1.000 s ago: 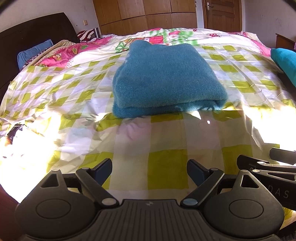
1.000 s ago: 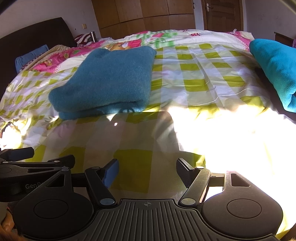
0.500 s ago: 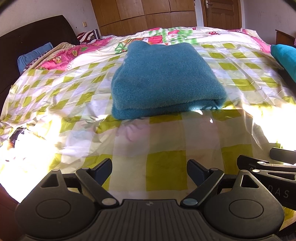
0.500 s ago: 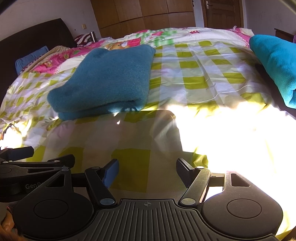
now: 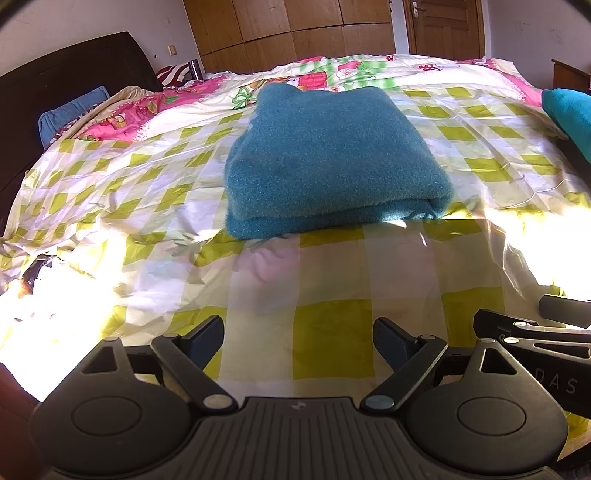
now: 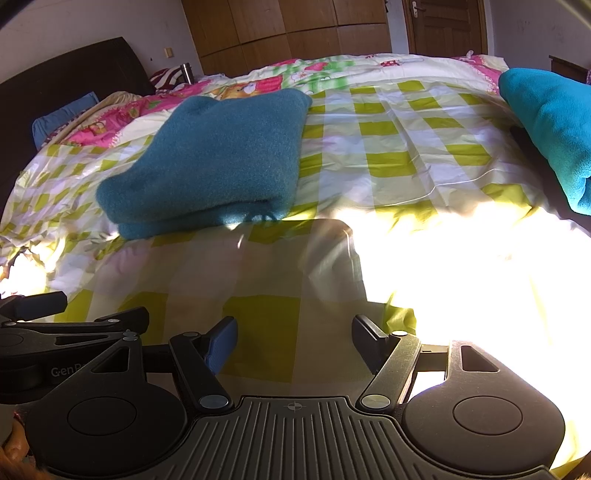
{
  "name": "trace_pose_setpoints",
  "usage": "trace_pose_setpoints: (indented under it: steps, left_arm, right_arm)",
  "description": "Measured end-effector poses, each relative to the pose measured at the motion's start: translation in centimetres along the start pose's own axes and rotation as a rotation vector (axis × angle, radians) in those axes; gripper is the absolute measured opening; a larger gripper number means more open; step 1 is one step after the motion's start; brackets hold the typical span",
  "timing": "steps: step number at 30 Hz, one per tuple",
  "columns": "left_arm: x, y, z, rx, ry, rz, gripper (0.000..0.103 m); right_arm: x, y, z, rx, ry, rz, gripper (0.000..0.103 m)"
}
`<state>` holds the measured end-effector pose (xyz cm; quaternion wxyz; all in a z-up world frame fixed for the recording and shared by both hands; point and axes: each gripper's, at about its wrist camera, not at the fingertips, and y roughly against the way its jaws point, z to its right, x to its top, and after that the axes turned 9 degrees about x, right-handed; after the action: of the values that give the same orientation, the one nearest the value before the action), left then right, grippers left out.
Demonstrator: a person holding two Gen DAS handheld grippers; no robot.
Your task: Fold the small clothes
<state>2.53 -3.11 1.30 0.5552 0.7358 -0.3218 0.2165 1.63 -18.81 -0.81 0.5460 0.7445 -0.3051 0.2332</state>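
A folded teal fleece garment (image 5: 332,162) lies on the checked bedspread (image 5: 332,295), ahead of both grippers; in the right wrist view the same garment (image 6: 218,158) sits to the left of centre. My left gripper (image 5: 298,338) is open and empty, well short of the fold's near edge. My right gripper (image 6: 293,338) is open too, with nothing between its fingers, over the yellow-green checks. Each gripper shows at the edge of the other's view: the right one (image 5: 546,332) at the left view's right side, the left one (image 6: 55,321) at the right view's left side.
A second, brighter turquoise fleece item (image 6: 554,129) lies at the bed's right edge. A pink patterned quilt (image 5: 147,114) and a blue pillow (image 5: 66,118) are at the far left by the dark headboard (image 5: 55,88). Wooden wardrobes (image 5: 295,29) and a door stand behind. Bright sunlight washes out the near bedspread.
Both views have tilted slightly, so the folded garment sits a little lower in frame. Both grippers stay open and empty.
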Motion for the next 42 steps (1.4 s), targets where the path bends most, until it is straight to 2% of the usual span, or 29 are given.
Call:
trace_pose_setpoints:
  steps: [42]
  left_arm:
    - [0.10,0.45,0.15,0.029,0.000,0.015,0.099]
  right_arm:
    - [-0.14,0.09,-0.29,0.025,-0.003,0.000,0.069]
